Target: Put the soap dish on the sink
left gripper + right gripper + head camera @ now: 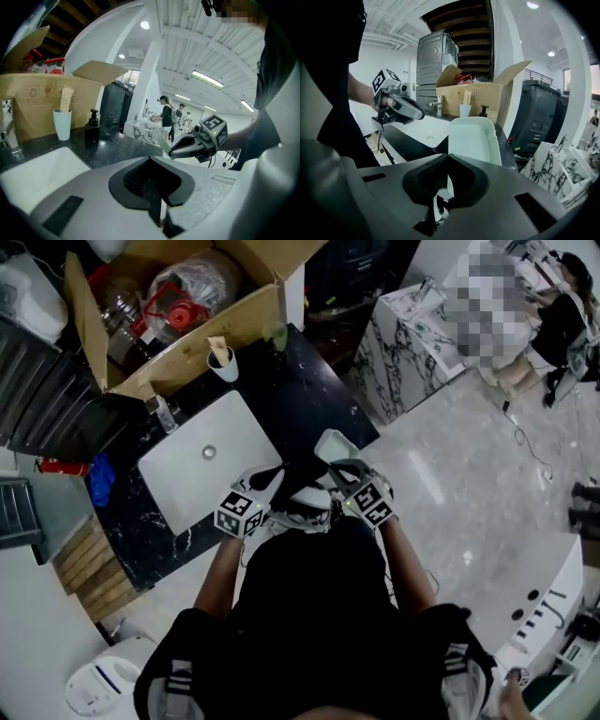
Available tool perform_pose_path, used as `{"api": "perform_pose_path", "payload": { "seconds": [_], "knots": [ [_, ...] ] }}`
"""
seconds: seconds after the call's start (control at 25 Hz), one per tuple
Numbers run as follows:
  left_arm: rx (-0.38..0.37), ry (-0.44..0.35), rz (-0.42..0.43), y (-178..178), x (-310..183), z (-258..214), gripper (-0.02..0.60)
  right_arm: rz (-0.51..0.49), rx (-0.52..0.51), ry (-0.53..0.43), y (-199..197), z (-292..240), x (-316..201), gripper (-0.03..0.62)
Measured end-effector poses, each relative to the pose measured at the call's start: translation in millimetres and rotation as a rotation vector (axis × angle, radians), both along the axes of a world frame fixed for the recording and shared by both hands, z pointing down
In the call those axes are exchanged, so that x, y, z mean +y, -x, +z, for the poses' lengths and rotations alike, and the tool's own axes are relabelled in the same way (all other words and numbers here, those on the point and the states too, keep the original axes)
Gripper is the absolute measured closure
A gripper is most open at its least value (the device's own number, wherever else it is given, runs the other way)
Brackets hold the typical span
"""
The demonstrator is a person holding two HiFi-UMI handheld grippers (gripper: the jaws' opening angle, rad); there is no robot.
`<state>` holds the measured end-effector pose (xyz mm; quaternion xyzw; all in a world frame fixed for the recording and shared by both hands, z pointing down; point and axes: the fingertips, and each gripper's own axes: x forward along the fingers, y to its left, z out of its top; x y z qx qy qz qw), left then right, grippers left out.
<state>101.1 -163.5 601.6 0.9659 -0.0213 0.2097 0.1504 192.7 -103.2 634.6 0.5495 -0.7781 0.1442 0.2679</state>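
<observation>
While the right hand-held gripper (440, 199) clamps one short end of the pale green rectangular plastic soap dish (473, 138), the dish hangs hollow-up over the black marbled desk (281, 390) edge beside the white rectangular sink (202, 470), its long axis pointing toward the brown cardboard box (476, 101). The left hand-held gripper (161, 219) is clenched, empty.

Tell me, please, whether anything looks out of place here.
An open cardboard box crowds the counter behind the sink, odd for a washstand. The soap dish is tilted in the right hand-held gripper, not set down.

black counter (314, 395), white sink (187, 479), cup (223, 364), bottle (92, 126), box (202, 334)
</observation>
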Motion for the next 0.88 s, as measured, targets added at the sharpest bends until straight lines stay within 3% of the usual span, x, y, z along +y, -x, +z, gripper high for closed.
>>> {"api": "perform_pose_path", "payload": {
  "seconds": [0.88],
  "knots": [
    [-0.019, 0.006, -0.201, -16.5, -15.6, 3.7, 0.581, -0.232, 0.021, 0.022, -23.0, 13.0, -38.8, 0.597]
  ]
}}
